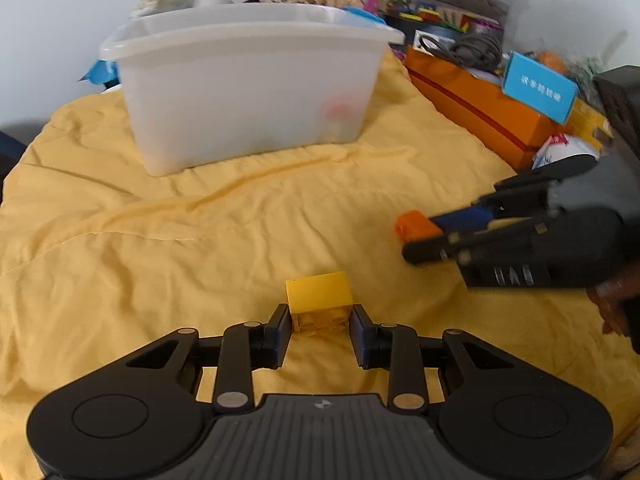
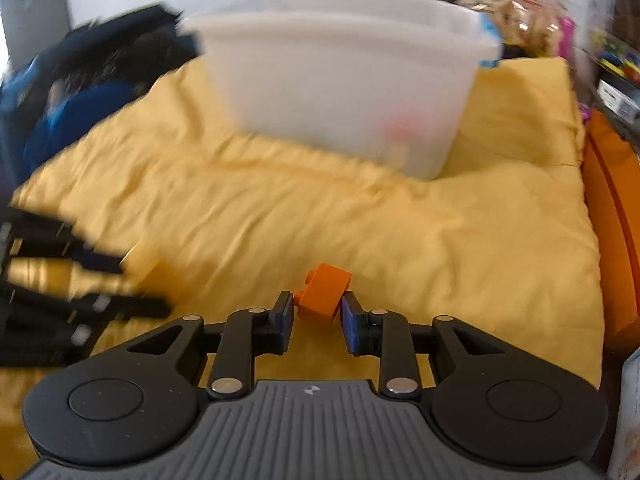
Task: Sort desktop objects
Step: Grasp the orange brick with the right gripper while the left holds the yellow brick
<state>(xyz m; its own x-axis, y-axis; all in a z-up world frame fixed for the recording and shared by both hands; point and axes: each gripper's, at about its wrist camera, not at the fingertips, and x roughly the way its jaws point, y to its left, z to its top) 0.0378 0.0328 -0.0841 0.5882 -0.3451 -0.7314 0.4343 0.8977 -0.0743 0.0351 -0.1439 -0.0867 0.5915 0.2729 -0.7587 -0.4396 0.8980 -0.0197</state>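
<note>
My left gripper (image 1: 320,312) is shut on a yellow toy brick (image 1: 318,292), held low over the yellow cloth (image 1: 160,240) with its hollow underside facing the camera. My right gripper (image 2: 318,308) is shut on a small orange brick (image 2: 324,292), which sits tilted between the pads. In the left wrist view the right gripper (image 1: 424,236) comes in from the right with the orange brick (image 1: 412,226) at its tips. The left gripper (image 2: 142,288) shows blurred at the left of the right wrist view. A translucent white bin (image 1: 240,92) (image 2: 340,80) stands behind, with something reddish inside.
An orange box (image 1: 480,108) with a blue card (image 1: 538,88) on it borders the cloth on the right. Behind it are cables and shelves of small colourful items. A dark blue bag (image 2: 80,92) lies at the left. A person's hand (image 1: 612,304) shows at the right edge.
</note>
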